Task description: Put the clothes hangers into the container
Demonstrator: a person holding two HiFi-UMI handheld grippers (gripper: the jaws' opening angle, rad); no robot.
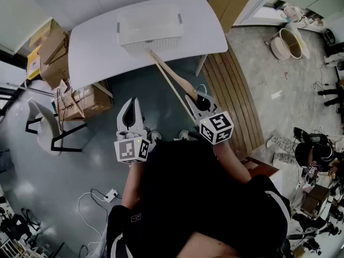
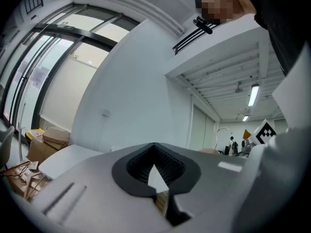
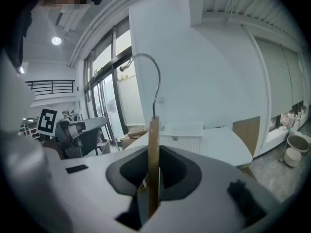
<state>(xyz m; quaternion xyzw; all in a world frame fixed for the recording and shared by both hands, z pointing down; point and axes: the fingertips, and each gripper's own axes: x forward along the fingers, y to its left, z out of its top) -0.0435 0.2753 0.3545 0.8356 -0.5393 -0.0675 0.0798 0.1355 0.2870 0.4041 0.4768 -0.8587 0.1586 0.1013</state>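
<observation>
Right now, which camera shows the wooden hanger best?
Head view: the wooden hanger shows at full length, from the right gripper's jaws toward the basket. Right gripper view shows it edge-on; left gripper view shows nothing clear of it.

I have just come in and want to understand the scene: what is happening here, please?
A person holds a gripper in each hand, facing a white table. The right gripper is shut on a wooden hanger, which points toward the white basket on the table. In the head view its far end reaches the basket's front wall, but it does not seem to be inside. The left gripper is shut and empty.
</observation>
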